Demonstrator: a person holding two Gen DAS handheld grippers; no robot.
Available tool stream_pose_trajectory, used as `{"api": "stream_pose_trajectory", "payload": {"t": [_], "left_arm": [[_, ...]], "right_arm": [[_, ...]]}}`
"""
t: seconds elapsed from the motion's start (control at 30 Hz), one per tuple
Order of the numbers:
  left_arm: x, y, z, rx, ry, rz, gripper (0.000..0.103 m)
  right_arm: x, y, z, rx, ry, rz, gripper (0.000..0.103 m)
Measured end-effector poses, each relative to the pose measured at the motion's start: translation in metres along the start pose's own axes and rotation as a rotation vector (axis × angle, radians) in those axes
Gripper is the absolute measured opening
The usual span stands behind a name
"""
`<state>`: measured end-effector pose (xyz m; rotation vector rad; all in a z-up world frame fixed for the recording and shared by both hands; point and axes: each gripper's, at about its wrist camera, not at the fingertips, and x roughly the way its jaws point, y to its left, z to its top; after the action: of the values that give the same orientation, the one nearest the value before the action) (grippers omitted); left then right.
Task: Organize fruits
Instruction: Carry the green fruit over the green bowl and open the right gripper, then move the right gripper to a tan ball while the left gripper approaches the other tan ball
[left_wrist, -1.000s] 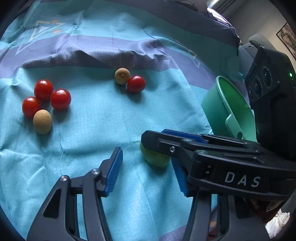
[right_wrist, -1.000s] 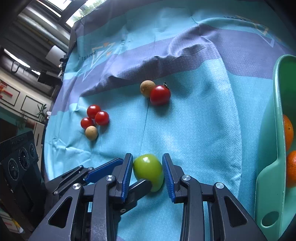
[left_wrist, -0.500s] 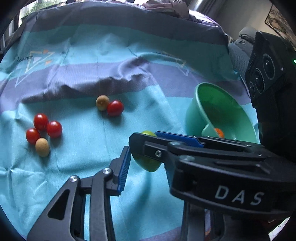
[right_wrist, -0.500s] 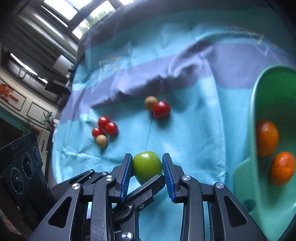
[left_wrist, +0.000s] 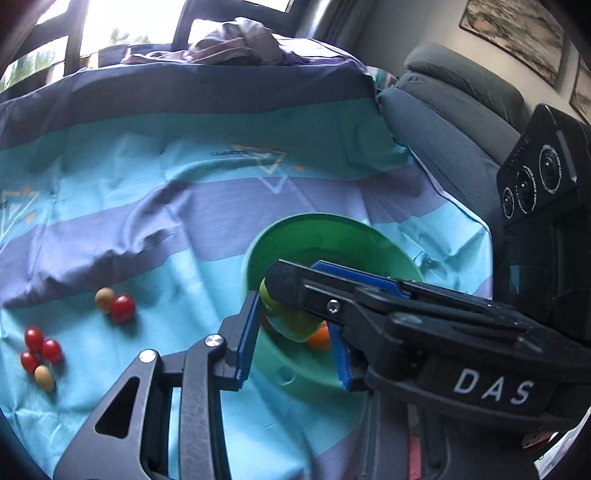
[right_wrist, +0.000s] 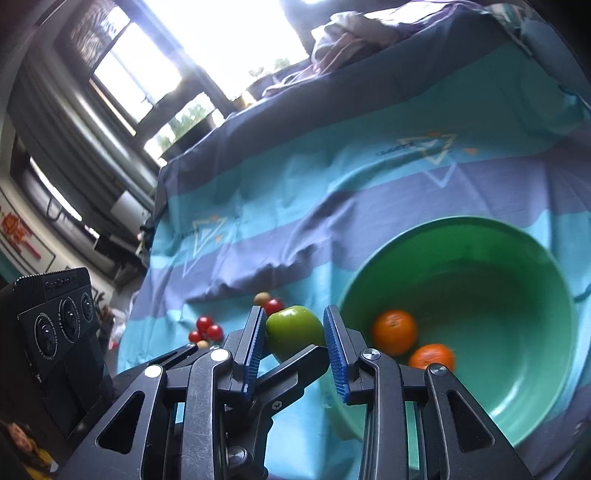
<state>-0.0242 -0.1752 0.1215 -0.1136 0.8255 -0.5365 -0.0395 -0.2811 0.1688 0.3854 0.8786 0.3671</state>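
My right gripper (right_wrist: 295, 332) is shut on a green apple (right_wrist: 295, 329) and holds it in the air just left of the green bowl (right_wrist: 491, 229). Two oranges (right_wrist: 394, 331) lie inside the bowl. In the left wrist view the apple (left_wrist: 286, 320) sits between my left gripper's blue pads, with the right gripper's black finger (left_wrist: 332, 295) lying across it. My left gripper (left_wrist: 293, 334) is open around it, over the near rim of the bowl (left_wrist: 332, 225). Red cherry tomatoes (left_wrist: 41, 349) and tan round fruits (left_wrist: 104, 296) lie on the cloth at the left.
The table carries a teal and purple striped cloth (left_wrist: 166, 173) with wrinkles. A grey sofa (left_wrist: 443, 122) stands beyond the right edge. Bundled cloth (left_wrist: 236, 46) lies at the far edge under a bright window.
Both grippers have risen from the cloth and moved right, lifting the green apple. The bowl, first at the right edge, now sits straight ahead with the apple by its rim.
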Motion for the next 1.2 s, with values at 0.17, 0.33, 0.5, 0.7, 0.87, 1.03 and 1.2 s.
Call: {"api": "stream_pose_trajectory", "payload": {"t": [0.17,0.33,0.5,0.7,0.87,1.03,1.2], "left_arm": [[0.030,-0.027,0.006,0.040,0.046,-0.027,0.036],[0.059,-0.040,0.009,0.065,0.097,-0.060,0.036],[0.073,-0.044,0.005,0.051,0.126,-0.078,0.035],[0.024,-0.016,-0.003,0.061,-0.009,0.012,0.053],[-0.034,0.051,-0.020,-0.061,-0.065,0.132,0.063],[-0.084,0.128,-0.042,-0.209,-0.073,0.280,0.064],[-0.120,0.194,-0.068,-0.391,-0.147,0.296,0.063]], "right_arm": [[-0.013,-0.030,0.002,0.056,-0.027,-0.077,0.036],[-0.015,-0.056,0.002,0.103,-0.021,-0.143,0.036],[-0.013,-0.077,0.000,0.142,0.020,-0.201,0.036],[-0.019,-0.072,0.001,0.105,-0.027,-0.260,0.045],[-0.014,-0.057,0.002,0.078,-0.043,-0.277,0.049],[0.003,-0.028,0.001,0.009,-0.016,-0.250,0.049],[0.021,0.018,-0.003,-0.135,0.010,-0.210,0.049]]}}
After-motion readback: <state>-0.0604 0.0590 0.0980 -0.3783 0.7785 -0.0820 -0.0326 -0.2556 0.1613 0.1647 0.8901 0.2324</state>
